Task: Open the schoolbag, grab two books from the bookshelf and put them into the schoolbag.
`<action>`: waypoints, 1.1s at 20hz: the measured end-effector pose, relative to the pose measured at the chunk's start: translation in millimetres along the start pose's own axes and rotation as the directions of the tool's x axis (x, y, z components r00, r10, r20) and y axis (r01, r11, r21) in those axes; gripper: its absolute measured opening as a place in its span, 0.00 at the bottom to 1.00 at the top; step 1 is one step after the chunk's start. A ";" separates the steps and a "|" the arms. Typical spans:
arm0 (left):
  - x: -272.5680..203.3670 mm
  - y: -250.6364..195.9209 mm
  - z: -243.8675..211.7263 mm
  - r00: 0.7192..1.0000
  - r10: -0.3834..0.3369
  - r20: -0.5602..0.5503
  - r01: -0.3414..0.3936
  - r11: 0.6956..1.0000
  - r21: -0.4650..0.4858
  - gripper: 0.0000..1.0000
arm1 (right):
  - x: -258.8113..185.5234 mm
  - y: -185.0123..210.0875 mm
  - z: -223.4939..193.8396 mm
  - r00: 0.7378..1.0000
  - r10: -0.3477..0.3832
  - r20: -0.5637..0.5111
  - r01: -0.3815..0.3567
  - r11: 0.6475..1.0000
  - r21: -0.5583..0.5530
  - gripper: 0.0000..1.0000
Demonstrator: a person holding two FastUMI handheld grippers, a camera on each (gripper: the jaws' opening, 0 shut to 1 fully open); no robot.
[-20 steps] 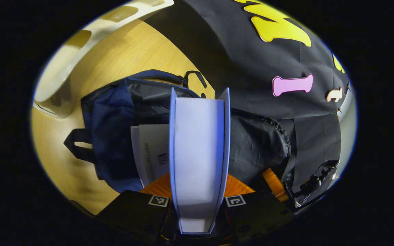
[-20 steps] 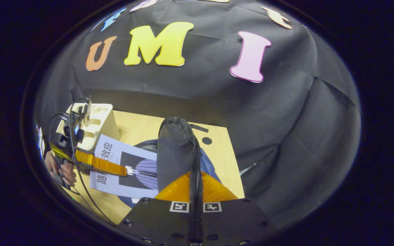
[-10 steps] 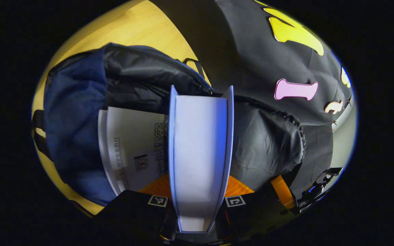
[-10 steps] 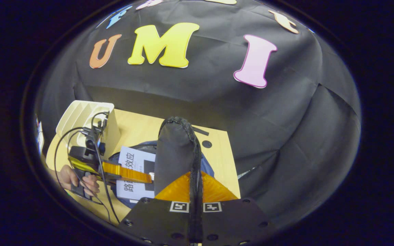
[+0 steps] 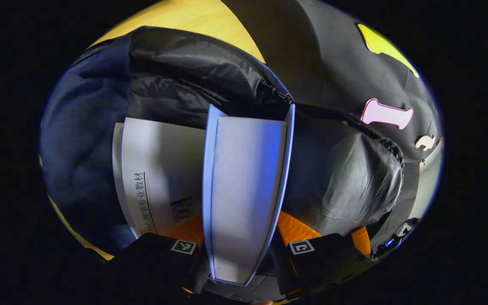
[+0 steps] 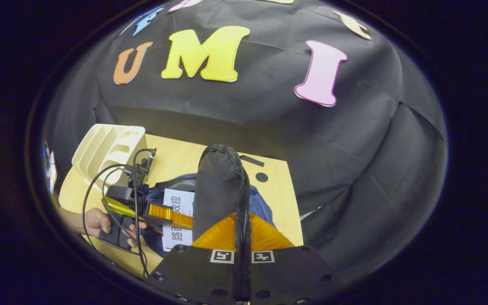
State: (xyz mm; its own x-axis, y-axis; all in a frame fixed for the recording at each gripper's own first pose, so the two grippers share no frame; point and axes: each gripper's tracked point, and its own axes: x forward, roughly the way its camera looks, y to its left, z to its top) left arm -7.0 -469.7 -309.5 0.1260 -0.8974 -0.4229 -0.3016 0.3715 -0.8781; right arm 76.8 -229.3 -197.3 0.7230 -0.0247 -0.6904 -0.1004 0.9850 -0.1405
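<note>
The left tongs [image 5: 244,237] are closed on a blue-covered book [image 5: 244,186], gripping it near its lower edge; the book stands edge-on between the two fingers, its page block facing the camera. Its far end reaches the zipper rim of the schoolbag [image 5: 87,140], whose mouth gapes directly ahead of these tongs. There is open room inside the mouth to the right of the held book, where black lining [image 5: 341,178] sags; to the left the space is taken by a white book [image 5: 159,169] already lying in the bag, flat against the navy side and just beside the held book. Beyond the bag's upper rim a strip of table [image 5: 201,17] shows.

The right tongs [image 6: 242,237] are closed on the bag's black flap [image 6: 218,190], pinching the zipper edge and holding the flap upright above the table [image 6: 282,203]. Left of these tongs, the left tongs [image 6: 170,214] show with a hand [image 6: 100,220] on the grip and cables trailing, the blue-covered book [image 6: 176,212] reaching down into the navy bag [image 6: 261,207]. Farther left, at the table's rear corner, stands the cream bookshelf [image 6: 108,148], well apart from the bag; I cannot tell what its slots hold. The table edge runs close on the right of the bag.
</note>
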 end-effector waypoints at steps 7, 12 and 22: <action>-29.9 12.9 -2.7 0.994 0.102 -0.029 -0.101 0.995 0.026 0.72 | 3.6 12.7 -0.5 1.000 0.030 0.002 -0.030 1.000 -0.009 0.00; -67.8 16.5 -11.8 0.991 0.112 -0.070 -0.114 0.993 -0.035 0.75 | 6.6 24.9 -1.4 0.999 0.050 0.001 -0.050 0.999 -0.016 0.00; -165.9 -16.5 -37.3 0.904 0.424 0.053 -0.413 0.837 0.360 0.75 | 0.9 59.3 -4.7 0.996 0.084 0.004 -0.084 0.996 0.007 0.00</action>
State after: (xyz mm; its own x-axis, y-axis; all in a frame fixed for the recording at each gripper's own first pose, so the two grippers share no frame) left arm -58.2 -335.8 -216.4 0.0359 -0.6416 -0.7662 0.0358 0.7670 -0.6406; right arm 68.3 -171.8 -209.6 0.7146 0.0591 -0.6970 -0.1564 0.9847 -0.0768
